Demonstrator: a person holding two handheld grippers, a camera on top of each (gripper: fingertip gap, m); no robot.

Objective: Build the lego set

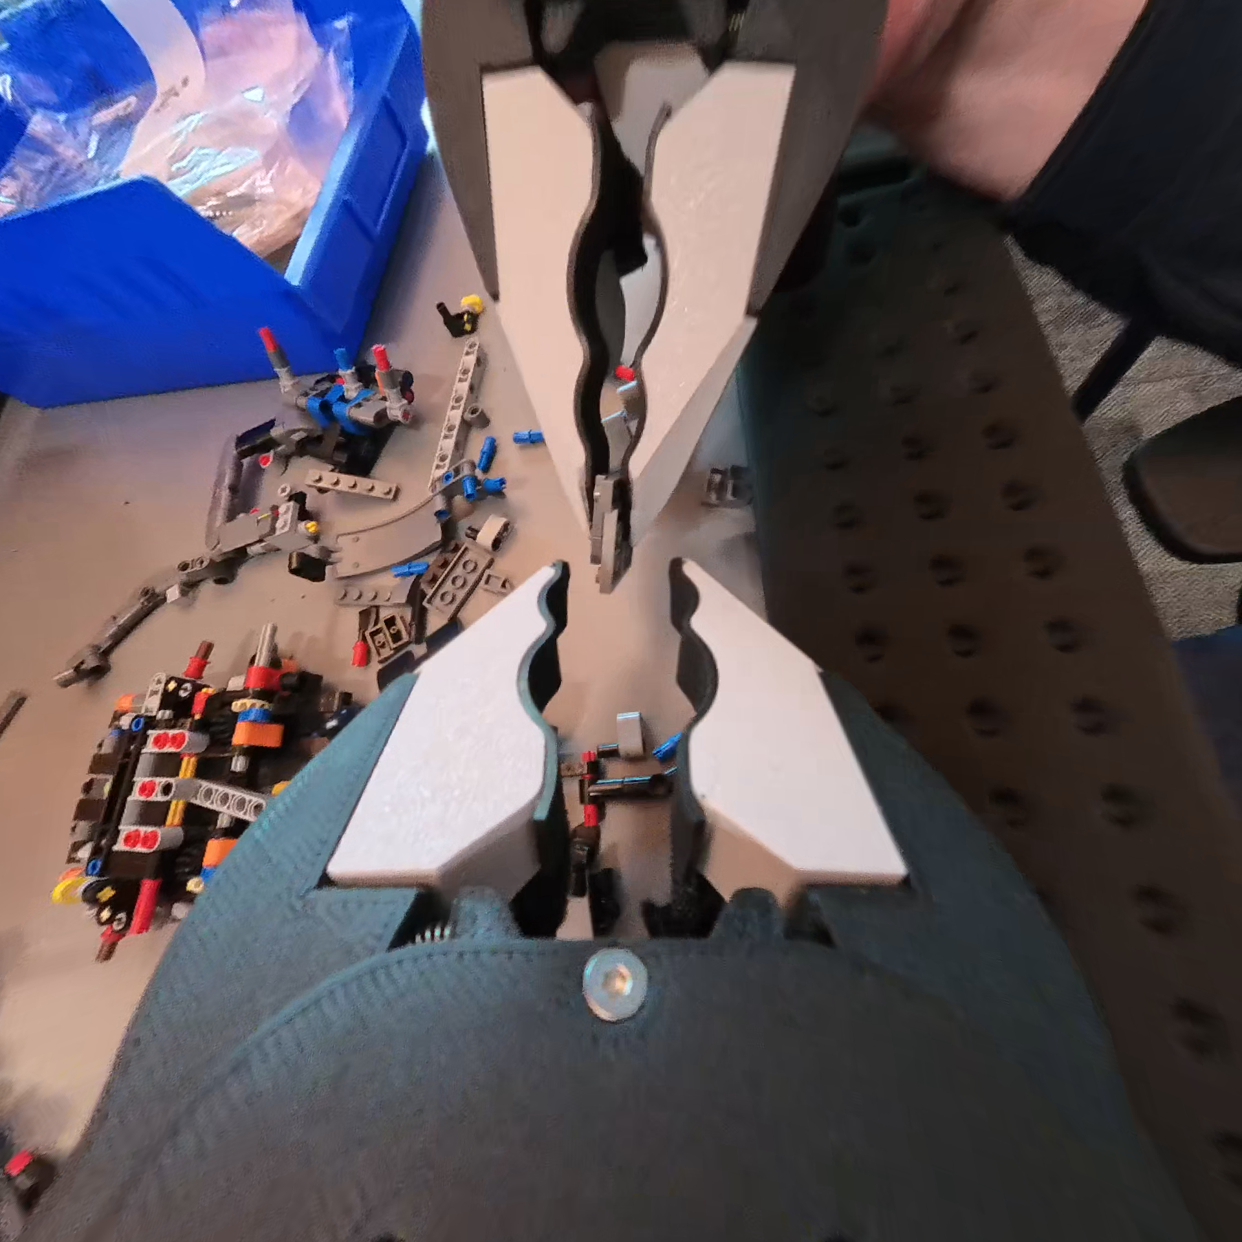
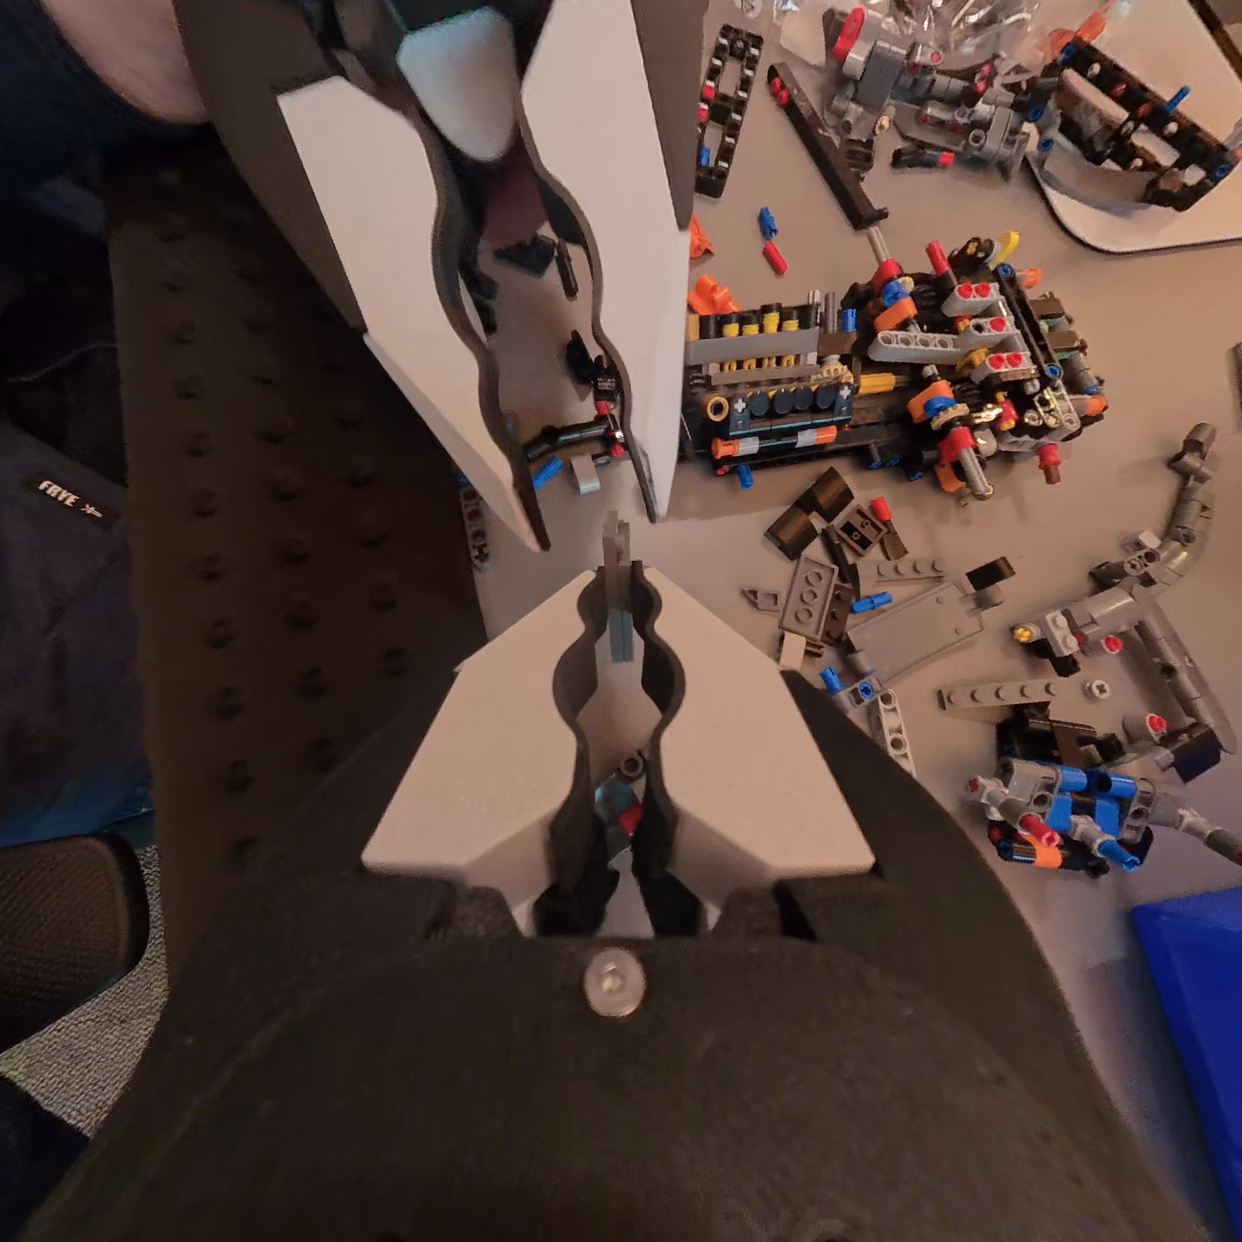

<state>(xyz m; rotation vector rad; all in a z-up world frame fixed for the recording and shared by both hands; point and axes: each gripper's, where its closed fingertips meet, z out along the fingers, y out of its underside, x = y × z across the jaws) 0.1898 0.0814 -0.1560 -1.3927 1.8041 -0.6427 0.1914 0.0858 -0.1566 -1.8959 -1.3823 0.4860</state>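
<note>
The left gripper (image 1: pixel 618 585) is spread wide and holds nothing, its tips just beside the grey plate (image 2: pixel 618 571) that the right gripper (image 2: pixel 617 571) pinches above the desk (image 2: pixel 706 544). The thin plate could likely twist or slip if the left gripper closes off-centre.

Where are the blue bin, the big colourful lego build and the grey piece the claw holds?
blue bin (image 1: pixel 168 289), left wrist view, front wall.
big lego build (image 2: pixel 894 376), right wrist view, middle.
grey piece (image 2: pixel 617 558), right wrist view, protruding end.
</note>
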